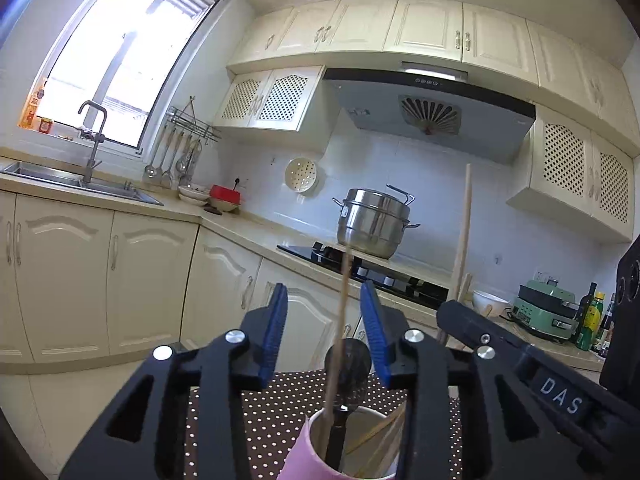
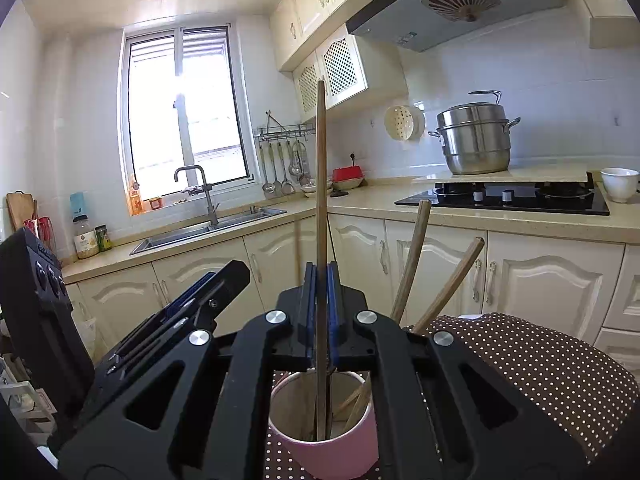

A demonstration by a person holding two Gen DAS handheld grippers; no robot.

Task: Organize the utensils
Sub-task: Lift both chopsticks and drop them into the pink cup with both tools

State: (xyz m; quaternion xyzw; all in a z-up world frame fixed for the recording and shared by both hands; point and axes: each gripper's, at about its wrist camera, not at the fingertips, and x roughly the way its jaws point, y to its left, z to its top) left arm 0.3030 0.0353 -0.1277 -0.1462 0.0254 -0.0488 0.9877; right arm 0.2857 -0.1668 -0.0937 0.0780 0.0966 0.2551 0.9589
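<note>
the step in hand is judged to be the dropping of chopsticks into the pink cup [image 2: 324, 446], which stands on a brown dotted cloth [image 2: 532, 364] directly below both grippers. to the left of the cup, the left gripper [image 1: 325, 334] is seen with its blue pads parted to a middling width; a blurred chopstick [image 1: 340, 320] stands between them, touched by neither pad, its lower end already inside the cup. to the right, the right gripper [image 2: 321, 316] is closed narrowly on an upright wooden chopstick [image 2: 320, 184], whose lower end reaches down into the cup. more sticks are seen leaning in the cup. the next move is thought to call for the right pads to be parted so that this stick is released, with the cup left undisturbed.
</note>
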